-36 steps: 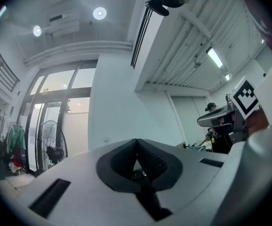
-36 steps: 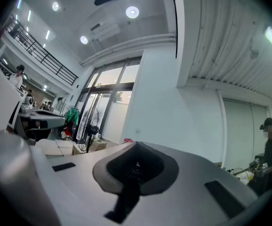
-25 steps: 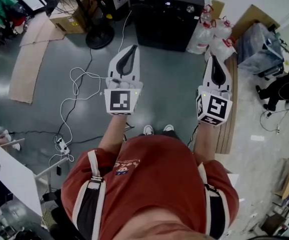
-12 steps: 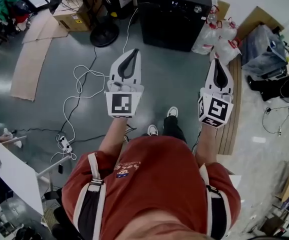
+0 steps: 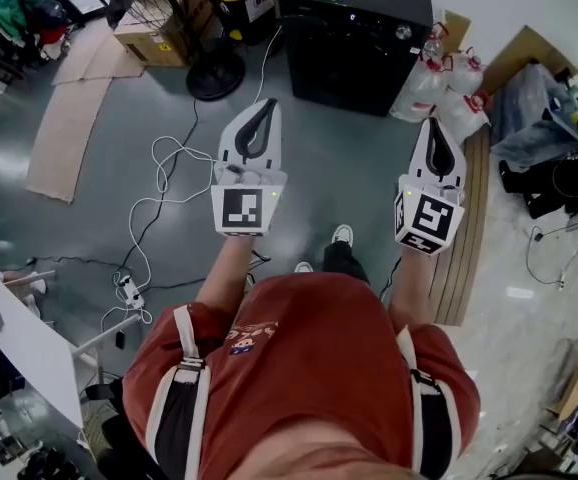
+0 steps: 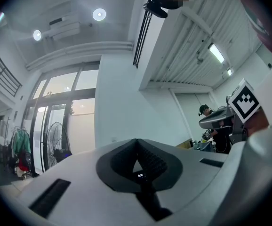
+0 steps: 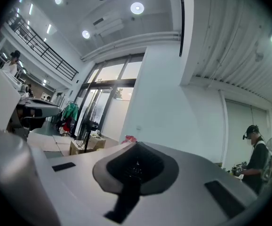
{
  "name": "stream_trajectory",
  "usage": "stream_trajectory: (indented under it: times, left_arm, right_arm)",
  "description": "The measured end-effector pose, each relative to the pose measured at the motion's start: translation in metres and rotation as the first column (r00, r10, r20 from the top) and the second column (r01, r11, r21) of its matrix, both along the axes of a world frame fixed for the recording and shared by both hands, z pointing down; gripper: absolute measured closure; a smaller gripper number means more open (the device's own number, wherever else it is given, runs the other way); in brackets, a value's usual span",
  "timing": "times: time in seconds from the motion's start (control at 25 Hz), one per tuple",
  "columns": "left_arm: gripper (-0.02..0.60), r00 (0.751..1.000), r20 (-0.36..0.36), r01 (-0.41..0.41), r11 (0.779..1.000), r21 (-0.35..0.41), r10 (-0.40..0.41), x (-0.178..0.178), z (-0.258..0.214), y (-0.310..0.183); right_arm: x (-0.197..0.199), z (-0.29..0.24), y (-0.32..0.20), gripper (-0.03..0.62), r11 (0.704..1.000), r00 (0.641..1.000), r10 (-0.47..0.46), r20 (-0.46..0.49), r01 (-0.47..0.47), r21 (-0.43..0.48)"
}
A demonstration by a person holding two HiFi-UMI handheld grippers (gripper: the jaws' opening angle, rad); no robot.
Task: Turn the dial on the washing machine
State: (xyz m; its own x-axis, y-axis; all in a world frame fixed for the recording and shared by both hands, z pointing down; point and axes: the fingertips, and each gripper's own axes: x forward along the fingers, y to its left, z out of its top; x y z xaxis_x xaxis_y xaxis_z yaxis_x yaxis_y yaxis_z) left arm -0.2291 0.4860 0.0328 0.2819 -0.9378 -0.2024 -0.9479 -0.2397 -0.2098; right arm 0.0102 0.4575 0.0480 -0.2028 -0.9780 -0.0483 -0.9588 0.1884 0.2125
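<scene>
Standing well ahead of both grippers, the washer [image 5: 354, 53] is a black box at the top of the head view, with its dial [image 5: 403, 32] a small pale round knob near the right end of the top panel. The right gripper [image 5: 435, 126] points its length almost straight at the dial and is the nearer one (the left gripper [image 5: 266, 106] lines up with the washer's left edge). Both are clenched on nothing.
</scene>
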Motion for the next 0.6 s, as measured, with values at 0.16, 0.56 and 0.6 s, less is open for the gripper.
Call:
stream_trajectory:
  times: [0.16, 0.56, 0.6]
  left_arm:
    - [0.572, 1.0, -0.006, 0.005, 1.0, -0.013, -0.005, 0.019, 0.001, -0.041]
    - [0.572, 1.0, -0.008, -0.011, 0.999, -0.033, 0.01, 0.087, -0.002, -0.144]
    - [0.572, 1.0, -0.004, -0.013, 0.999, -0.03, 0.012, 0.095, -0.003, -0.154]
  right_arm:
    - [0.023, 0.002, -0.042, 0.586, 1.0, 1.0, 0.008, 0.007, -0.008, -0.012]
    - [0.09, 0.005, -0.142, 0.586, 0.999, 1.0, 0.022, 0.009, -0.022, -0.024]
    - [0.098, 0.005, -0.152, 0.586, 0.999, 1.0, 0.024, 0.013, -0.024, -0.024]
